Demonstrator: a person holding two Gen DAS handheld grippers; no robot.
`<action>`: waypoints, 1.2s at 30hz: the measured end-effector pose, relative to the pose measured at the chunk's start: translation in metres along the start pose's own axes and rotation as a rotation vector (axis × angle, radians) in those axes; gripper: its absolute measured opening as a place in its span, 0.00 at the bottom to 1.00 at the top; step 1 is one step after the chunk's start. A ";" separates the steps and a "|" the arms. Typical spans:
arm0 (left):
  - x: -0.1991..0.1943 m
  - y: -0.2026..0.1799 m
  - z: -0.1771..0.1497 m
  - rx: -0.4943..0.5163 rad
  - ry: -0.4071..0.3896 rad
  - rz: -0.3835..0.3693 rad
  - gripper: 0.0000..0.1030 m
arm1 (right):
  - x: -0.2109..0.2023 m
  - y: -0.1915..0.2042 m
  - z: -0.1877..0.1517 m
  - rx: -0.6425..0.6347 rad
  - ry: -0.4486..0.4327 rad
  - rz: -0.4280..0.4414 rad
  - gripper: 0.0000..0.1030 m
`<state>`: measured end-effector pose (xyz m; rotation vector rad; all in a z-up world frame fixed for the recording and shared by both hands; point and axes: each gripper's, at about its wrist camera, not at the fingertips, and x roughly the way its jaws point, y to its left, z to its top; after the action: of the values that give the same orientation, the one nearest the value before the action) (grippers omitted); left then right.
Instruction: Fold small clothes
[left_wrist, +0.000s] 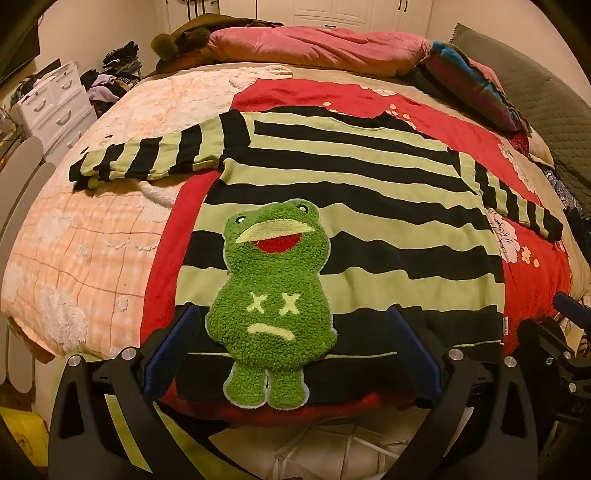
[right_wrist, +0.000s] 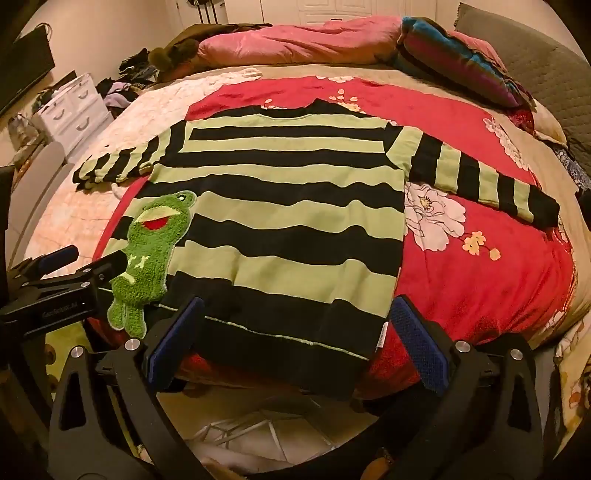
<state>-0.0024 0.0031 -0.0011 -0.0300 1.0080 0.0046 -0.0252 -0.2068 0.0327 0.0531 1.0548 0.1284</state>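
The striped sweater (right_wrist: 280, 206) lies flat on the bed (right_wrist: 498, 280), sleeves spread, its hem just ahead of both claws. The left claw (left_wrist: 291, 354) and right claw (right_wrist: 295, 343) gape wide, holding nothing. Folding looks not yet begun; next, probably pinch the hem corners.

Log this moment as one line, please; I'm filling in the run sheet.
stage: pre-fold | striped sweater: flat on bed, sleeves out | left gripper: open at hem | right gripper: open at hem corner
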 end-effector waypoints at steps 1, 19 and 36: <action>0.000 0.000 0.001 -0.002 0.001 -0.002 0.96 | 0.000 0.000 0.000 -0.002 -0.001 0.000 0.92; 0.000 0.000 0.000 -0.002 0.001 -0.001 0.96 | -0.003 0.003 0.002 -0.017 -0.009 -0.008 0.92; -0.001 0.005 0.003 -0.008 0.004 0.001 0.96 | -0.002 0.004 0.002 -0.017 -0.010 -0.010 0.92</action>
<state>0.0000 0.0081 0.0012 -0.0366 1.0120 0.0092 -0.0253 -0.2027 0.0361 0.0334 1.0437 0.1283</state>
